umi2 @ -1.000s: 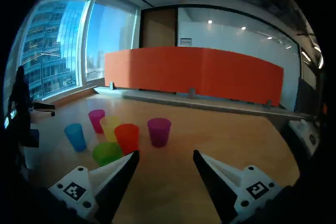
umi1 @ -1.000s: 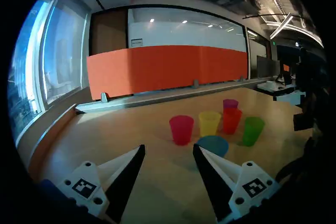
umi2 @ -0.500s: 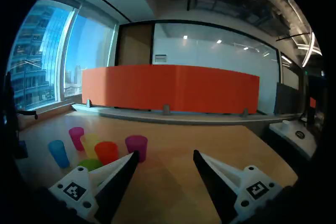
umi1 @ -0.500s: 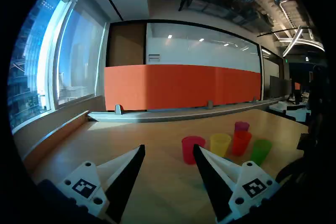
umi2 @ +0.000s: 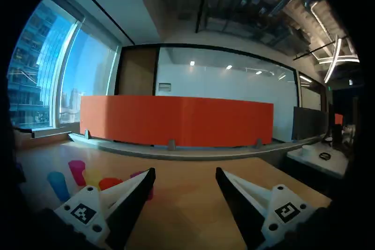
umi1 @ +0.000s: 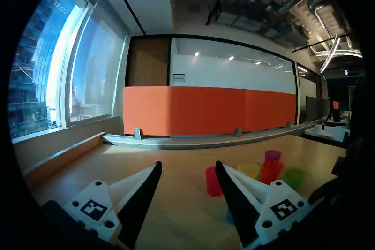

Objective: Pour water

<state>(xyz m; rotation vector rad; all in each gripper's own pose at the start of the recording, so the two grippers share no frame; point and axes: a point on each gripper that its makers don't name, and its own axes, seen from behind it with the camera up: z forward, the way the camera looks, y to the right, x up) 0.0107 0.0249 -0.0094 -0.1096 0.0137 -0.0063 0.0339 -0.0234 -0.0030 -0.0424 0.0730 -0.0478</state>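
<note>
Several coloured plastic cups stand grouped on a wooden table (umi1: 183,165). In the left gripper view I see a pink cup (umi1: 212,180), a yellow cup (umi1: 249,170), an orange cup (umi1: 272,171), a purple cup (umi1: 273,155) and a green cup (umi1: 294,177), partly behind my right finger. My left gripper (umi1: 188,168) is open and empty, near the cups. In the right gripper view a blue cup (umi2: 58,185), pink cup (umi2: 77,170), yellow cup (umi2: 93,177) and orange cup (umi2: 108,183) sit low at the left. My right gripper (umi2: 185,173) is open and empty.
An orange partition (umi1: 211,110) runs along the table's far edge. Large windows (umi1: 51,81) line the left side. Another desk (umi2: 318,158) with small items stands at the right.
Both grippers have tilted upward, so the cups have slid lower in both views and more ceiling shows. Both stay open and empty.
</note>
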